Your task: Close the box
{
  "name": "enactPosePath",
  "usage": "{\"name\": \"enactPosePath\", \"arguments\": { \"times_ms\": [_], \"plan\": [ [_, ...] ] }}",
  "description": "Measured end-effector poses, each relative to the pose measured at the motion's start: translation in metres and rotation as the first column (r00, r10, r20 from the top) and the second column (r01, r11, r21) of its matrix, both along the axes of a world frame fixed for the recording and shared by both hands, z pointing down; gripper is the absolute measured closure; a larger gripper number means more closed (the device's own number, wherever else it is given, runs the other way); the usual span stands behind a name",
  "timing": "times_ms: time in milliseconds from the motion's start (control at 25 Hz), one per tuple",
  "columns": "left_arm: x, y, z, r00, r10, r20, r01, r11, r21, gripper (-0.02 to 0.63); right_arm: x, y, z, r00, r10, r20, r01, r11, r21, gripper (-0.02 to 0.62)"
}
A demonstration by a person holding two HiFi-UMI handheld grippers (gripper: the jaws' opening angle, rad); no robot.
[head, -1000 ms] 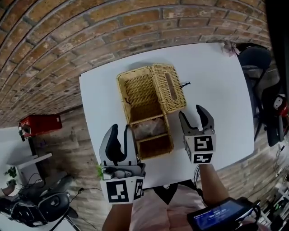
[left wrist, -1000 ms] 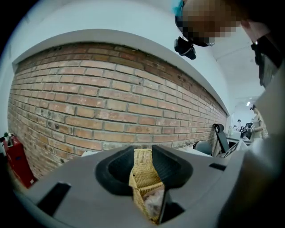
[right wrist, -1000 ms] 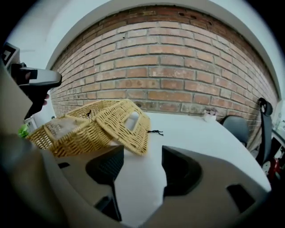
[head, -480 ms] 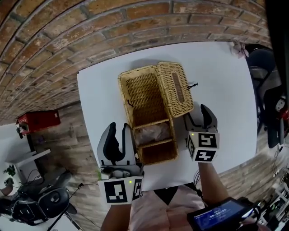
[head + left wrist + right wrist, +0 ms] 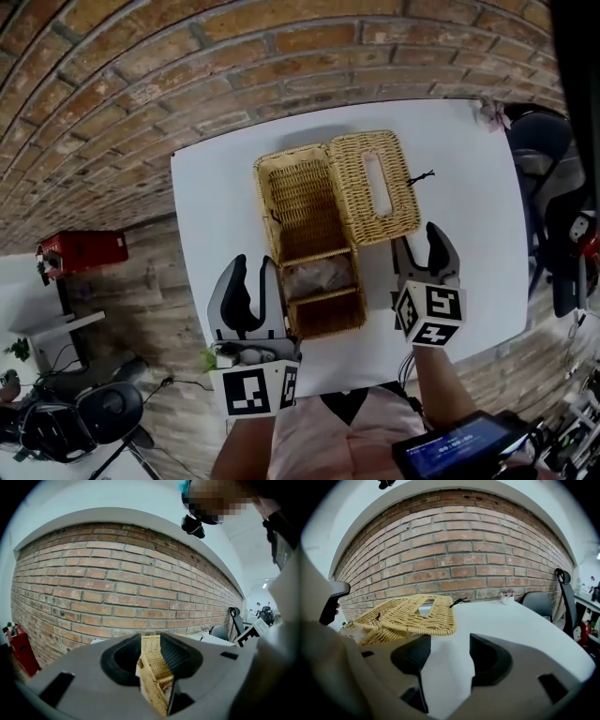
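An open wicker box sits mid-table, and its corner shows between the left jaws. Its lid is swung out to the right, slotted face up, and is seen low and flat as the lid in the right gripper view. Something pale fills a middle compartment. My left gripper is open beside the box's near left wall, not pressing on it; the left gripper looks along that wall. My right gripper is open just short of the lid's near edge; the right gripper holds only bare table.
The white table ends at a brick wall behind. A small object rests at its far right corner, with an office chair beyond. A red item lies on the floor at left. A black cord hangs off the lid.
The lid now looks wider and flatter, lying further over to the right. The right gripper has drifted slightly right and toward me. The left gripper has hardly moved.
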State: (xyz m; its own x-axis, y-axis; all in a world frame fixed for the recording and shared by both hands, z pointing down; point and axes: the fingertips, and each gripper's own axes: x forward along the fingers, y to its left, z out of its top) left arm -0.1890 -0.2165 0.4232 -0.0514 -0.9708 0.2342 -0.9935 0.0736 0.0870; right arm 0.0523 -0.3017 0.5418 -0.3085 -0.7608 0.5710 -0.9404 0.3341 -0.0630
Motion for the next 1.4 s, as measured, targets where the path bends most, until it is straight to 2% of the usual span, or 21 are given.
{"name": "enactPosePath", "arguments": {
  "times_ms": [360,520,720,1000,1400],
  "plan": [
    [0.004,0.006,-0.022,1.000,-0.008,0.007,0.008,0.998,0.054,0.474,0.001,0.010,-0.027,0.999,-0.016,0.040,0.015,0.999,0.037,0.339],
    [0.004,0.009,-0.033,1.000,-0.014,0.008,0.014,0.997,0.078,0.474,-0.003,0.010,-0.042,0.995,-0.038,0.095,0.031,0.997,0.074,0.341],
    [0.002,0.016,-0.038,1.000,-0.026,0.003,0.025,0.996,0.088,0.472,-0.016,0.008,-0.062,0.978,-0.113,0.176,0.087,0.985,0.149,0.371],
    [-0.005,0.023,-0.044,0.999,-0.038,0.008,0.037,0.995,0.096,0.472,-0.031,0.009,-0.075,0.967,-0.182,0.176,0.147,0.970,0.194,0.411],
    [-0.008,0.015,-0.042,1.000,-0.019,-0.005,0.019,0.995,0.103,0.472,-0.050,0.017,-0.092,0.954,-0.264,0.144,0.225,0.944,0.240,0.416]
  ]
}}
